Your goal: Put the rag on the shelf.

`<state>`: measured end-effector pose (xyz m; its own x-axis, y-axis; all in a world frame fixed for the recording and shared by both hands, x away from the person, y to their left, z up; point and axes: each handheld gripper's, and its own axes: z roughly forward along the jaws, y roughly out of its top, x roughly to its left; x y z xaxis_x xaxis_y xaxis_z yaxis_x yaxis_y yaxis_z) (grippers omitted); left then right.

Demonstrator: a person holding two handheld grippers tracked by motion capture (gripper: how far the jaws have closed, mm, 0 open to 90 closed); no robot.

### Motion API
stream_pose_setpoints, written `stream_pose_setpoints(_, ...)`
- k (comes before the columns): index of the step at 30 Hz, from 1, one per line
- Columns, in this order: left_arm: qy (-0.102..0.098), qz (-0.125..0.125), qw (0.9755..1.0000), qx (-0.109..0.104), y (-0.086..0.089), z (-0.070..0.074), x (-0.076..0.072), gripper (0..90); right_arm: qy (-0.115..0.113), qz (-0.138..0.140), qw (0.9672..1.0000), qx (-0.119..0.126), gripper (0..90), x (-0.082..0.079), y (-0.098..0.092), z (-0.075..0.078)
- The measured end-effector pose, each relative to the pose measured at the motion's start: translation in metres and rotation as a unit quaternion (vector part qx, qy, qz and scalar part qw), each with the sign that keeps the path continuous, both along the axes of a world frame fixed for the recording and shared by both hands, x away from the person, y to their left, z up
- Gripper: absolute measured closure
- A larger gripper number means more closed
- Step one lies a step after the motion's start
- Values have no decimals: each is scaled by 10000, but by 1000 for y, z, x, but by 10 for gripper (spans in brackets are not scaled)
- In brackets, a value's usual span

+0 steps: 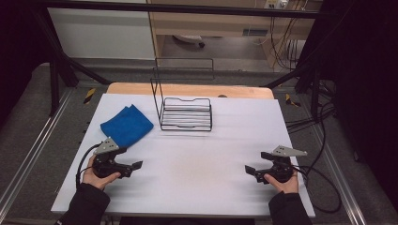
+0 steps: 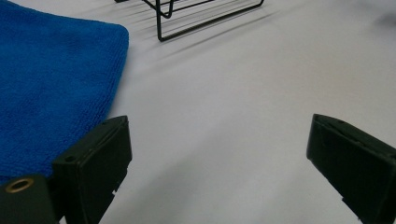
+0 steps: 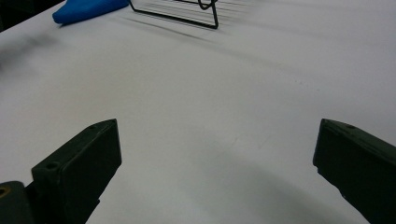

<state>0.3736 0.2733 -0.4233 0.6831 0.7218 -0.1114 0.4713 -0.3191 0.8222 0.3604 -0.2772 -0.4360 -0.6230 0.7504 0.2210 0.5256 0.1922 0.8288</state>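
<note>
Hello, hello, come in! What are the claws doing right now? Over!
Left gripper open, holding nothing. Right gripper open, holding nothing. Blue cloth folded on the table, beside the wire rack. Nothing between them.

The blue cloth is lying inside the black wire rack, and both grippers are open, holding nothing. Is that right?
Not quite. The blue cloth is not inside the black wire rack; the high view shows it flat on the white table, beside the rack on its left and apart from it. The rest holds: left gripper and right gripper both have open jaws with nothing between them.
</note>
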Motion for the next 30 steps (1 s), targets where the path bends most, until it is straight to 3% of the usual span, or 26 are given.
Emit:
stream_pose_setpoints(12, 62, 20, 9999, 103, -1, 2, 2, 67, -2, 14, 10000, -20, 15, 0, 1, 0)
stream_pose_setpoints(20, 71, 193, 9996, 176, 5, 10, 8, 88, 17, 30, 10000, -65, 15, 0, 4, -1)
stream_pose_setpoints(26, 142, 280, 9990, 303, 5, 17, 15, 108, 14, 5, 10000, -76, 14, 0, 4, -1)
stream_pose_setpoints(30, 145, 324, 9979, 545, 3, 23, 24, 115, 15, -5, 10000, -74, 14, 0, 4, 0)
